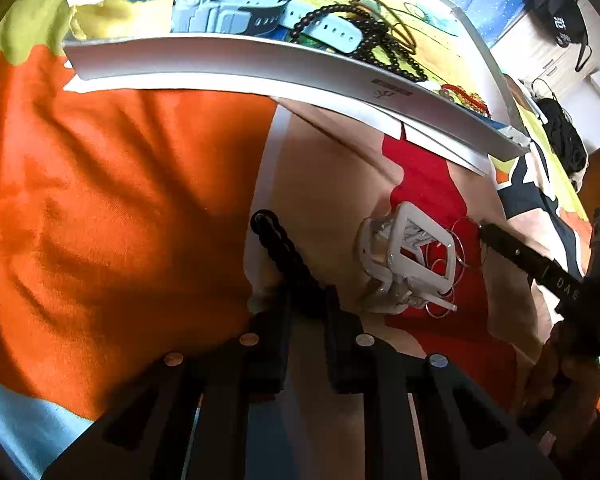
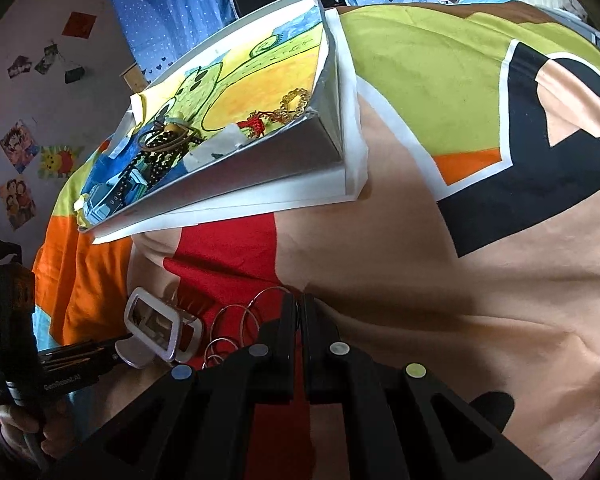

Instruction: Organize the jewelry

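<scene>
Left wrist view: left gripper (image 1: 308, 300) points down at a bed with a bright cartoon-print cover (image 1: 120, 208); its fingers (image 1: 274, 336) are narrowly apart with a black twisted bracelet (image 1: 284, 252) running up from between them, whether the pads press on it I cannot tell. Just right of it lies a white watch (image 1: 410, 252) on the red patch, thin silver hoop rings (image 1: 446, 268) touching it. The right gripper (image 1: 488, 234) comes in from the right edge, tip at the hoops. Behind, a shallow white box tray (image 1: 236, 58) holds a pale blue watch (image 1: 228, 8), dark bead strands (image 1: 364, 36) and a red-and-gold piece (image 1: 466, 98). Right wrist view: right gripper (image 2: 299, 312) fingers (image 2: 286, 344) pressed together, pinching a silver hoop ring (image 2: 260, 304); more hoops (image 2: 224, 344) lie just left, touching the white watch (image 2: 160, 330). The left gripper (image 2: 80, 354) enters from the left, a hand (image 2: 24, 428) under it. The tray (image 2: 260, 164) sits beyond, tilted, with a gold chain bracelet (image 2: 294, 104), a red knot (image 2: 256, 124), beads (image 2: 156, 164) and the blue watch (image 2: 104, 200) inside.
</scene>
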